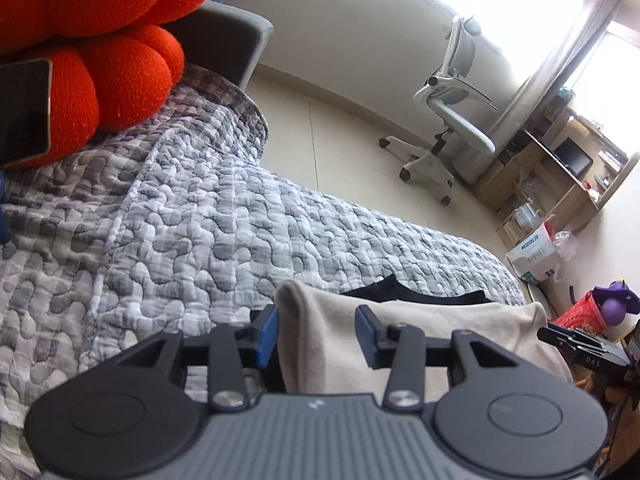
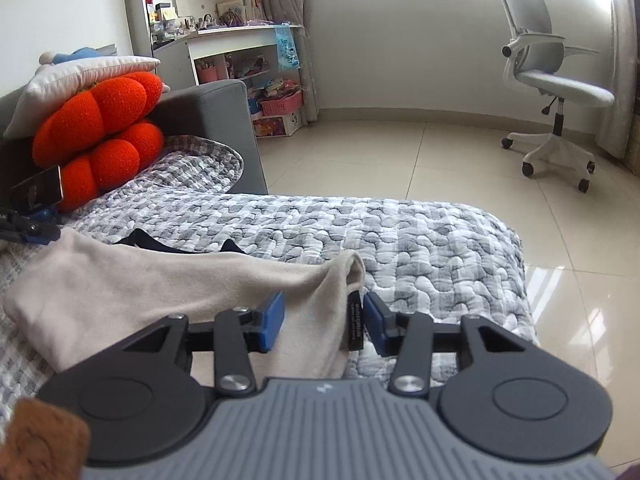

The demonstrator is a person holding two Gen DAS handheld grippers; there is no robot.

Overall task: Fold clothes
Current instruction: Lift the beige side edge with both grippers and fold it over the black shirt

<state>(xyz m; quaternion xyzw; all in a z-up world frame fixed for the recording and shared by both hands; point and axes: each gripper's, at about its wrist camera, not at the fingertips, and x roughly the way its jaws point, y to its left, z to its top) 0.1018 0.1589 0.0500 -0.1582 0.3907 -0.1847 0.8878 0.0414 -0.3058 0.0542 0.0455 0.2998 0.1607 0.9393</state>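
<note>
A beige garment [image 1: 420, 332] lies folded on the grey-and-white quilt [image 1: 200, 220], with a black garment [image 1: 384, 284] peeking out from under its far edge. One end of the beige cloth sits between the blue pads of my left gripper [image 1: 318, 330], which stand apart and do not pinch it. In the right wrist view the other end of the beige garment [image 2: 140, 280], with a black label, lies between the spread pads of my right gripper [image 2: 324, 320]. The black garment [image 2: 160, 246] shows behind it.
Orange cushions [image 2: 100, 136] and a dark phone [image 1: 24, 112] sit at the quilt's far left by a grey sofa arm [image 2: 224, 120]. A white office chair [image 2: 556, 92] stands on the tiled floor beyond the quilt's edge. Shelves [image 2: 224, 40] line the wall.
</note>
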